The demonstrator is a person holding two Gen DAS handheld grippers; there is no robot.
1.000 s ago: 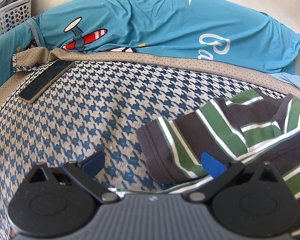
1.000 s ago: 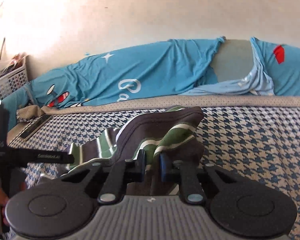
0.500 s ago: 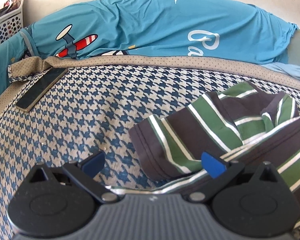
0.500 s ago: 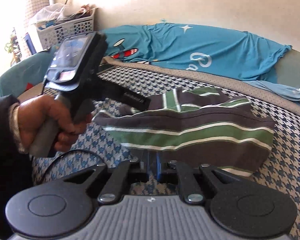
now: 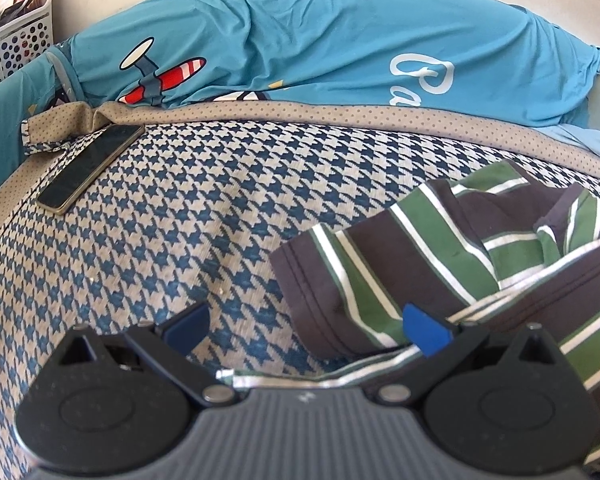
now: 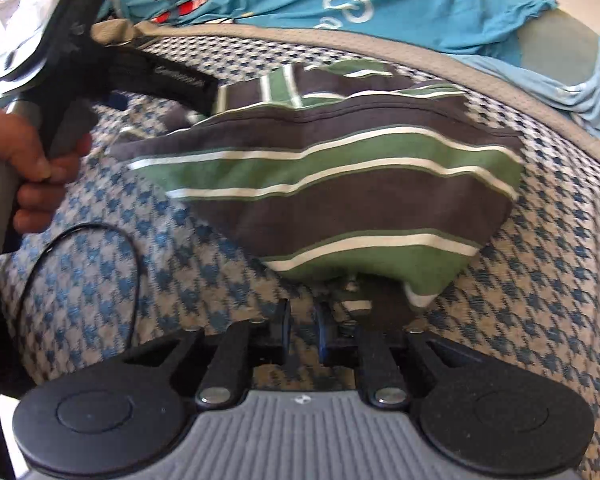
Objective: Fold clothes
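Observation:
A brown, green and white striped shirt (image 5: 452, 264) lies bunched on the houndstooth bedcover (image 5: 204, 216). My left gripper (image 5: 304, 324) is open, low over the bed, its right finger resting on the shirt's near edge and a hem strip lying under it. In the right wrist view the same shirt (image 6: 340, 184) lies folded over in front of my right gripper (image 6: 303, 328). Its jaws are nearly closed with a narrow gap, and no cloth shows between them. The left hand-held gripper (image 6: 100, 60) shows at the upper left there.
A smartphone (image 5: 88, 168) lies on the bed at far left. A teal sheet with an airplane print (image 5: 300, 48) covers the bolster along the wall. A white laundry basket (image 5: 12, 48) stands in the far left corner. A black cable (image 6: 96, 248) loops over the bed.
My right gripper swung down toward the bed, bringing the shirt's edge over into a fold; the cloth once pinched in its jaws no longer shows between them. The left gripper stayed nearly still.

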